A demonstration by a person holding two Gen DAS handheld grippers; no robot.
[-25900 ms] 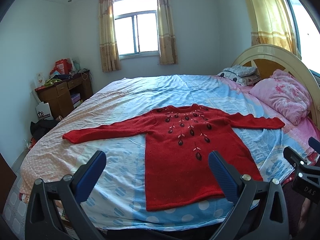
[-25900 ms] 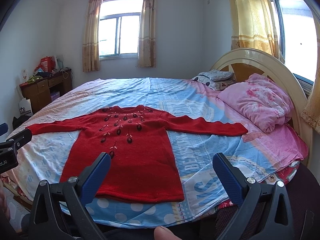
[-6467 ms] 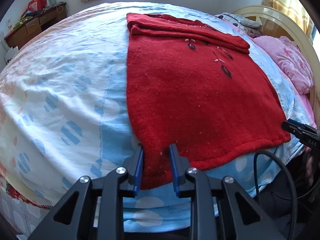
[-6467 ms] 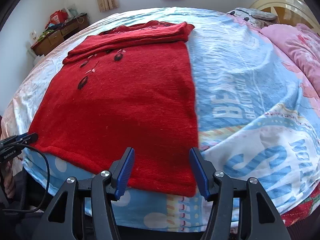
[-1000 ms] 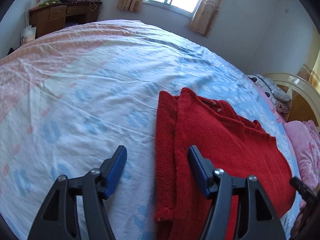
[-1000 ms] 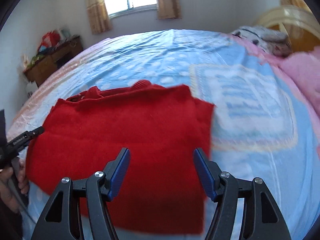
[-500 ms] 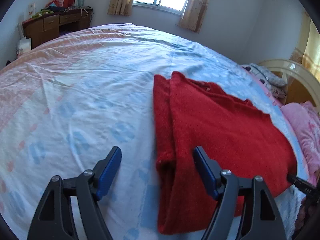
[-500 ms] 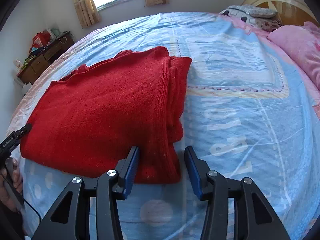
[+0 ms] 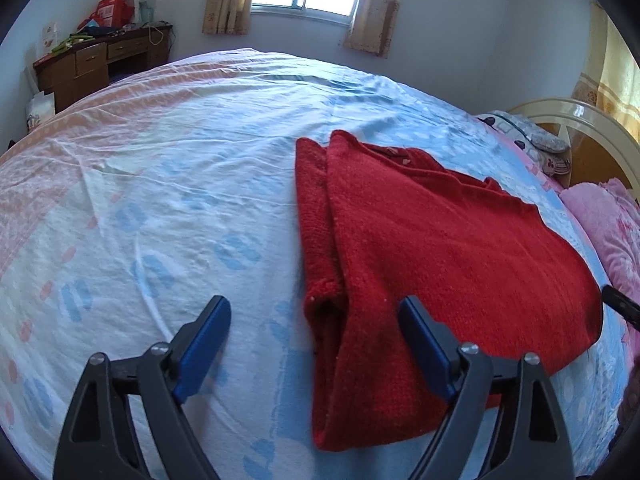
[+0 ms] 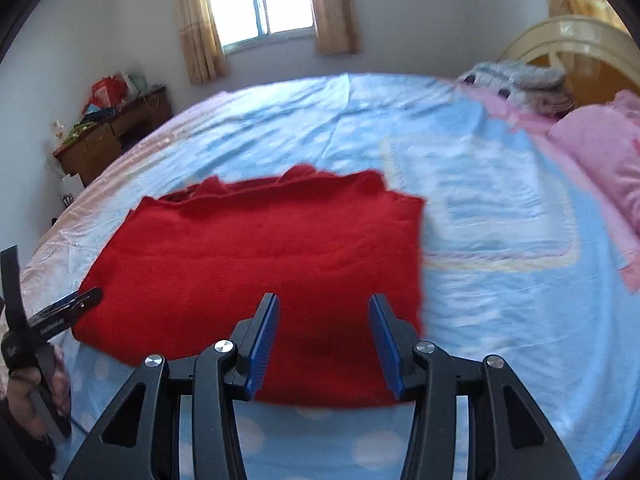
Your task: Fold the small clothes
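Left wrist view: my left gripper [image 9: 314, 344] has just been opening and stands wide, the folded sweater [image 9: 432, 248] edge lying loose between its jaws, toward 1 o'clock on the bed [image 9: 160, 184].

Right wrist view: my right gripper [image 10: 324, 344], half-spread, hovers free above the sweater at 11 o'clock.

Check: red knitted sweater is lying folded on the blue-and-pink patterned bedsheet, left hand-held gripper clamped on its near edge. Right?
Not quite. The red knitted sweater does lie folded on the blue-and-pink patterned bedsheet, but the left hand-held gripper is not clamped on it. The left wrist view shows its jaws wide apart, having just been opening; the sweater's near edge sits between them with no pad pressing on it.
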